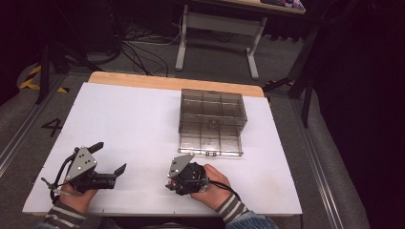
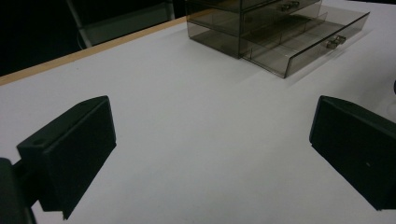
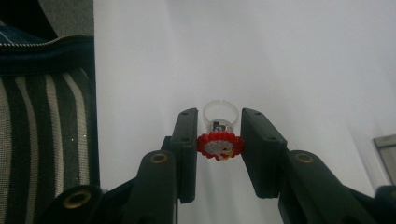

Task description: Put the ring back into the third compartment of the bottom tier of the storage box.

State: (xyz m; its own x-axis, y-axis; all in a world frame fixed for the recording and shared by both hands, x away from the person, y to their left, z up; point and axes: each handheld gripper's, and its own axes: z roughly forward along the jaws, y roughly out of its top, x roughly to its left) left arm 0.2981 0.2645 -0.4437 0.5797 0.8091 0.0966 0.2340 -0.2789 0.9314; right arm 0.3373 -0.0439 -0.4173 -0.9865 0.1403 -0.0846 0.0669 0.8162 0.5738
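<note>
Sitting between the right gripper (image 3: 218,149) fingers (image 3: 187,140), a red-flowered ring (image 3: 220,144) touches both.

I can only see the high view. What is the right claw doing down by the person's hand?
Observer: The right claw has a little toy ring between its jaws, with a red flower top and a clear band.
Operator: Is it squeezing it?
Observer: The red top touches both pads, so it looks held.
Operator: And the left claw?
Observer: The left claw is wide open with just white table between its jaws.
Operator: Is the box open?
Observer: The bottom drawer of the clear box is pulled out.
</note>
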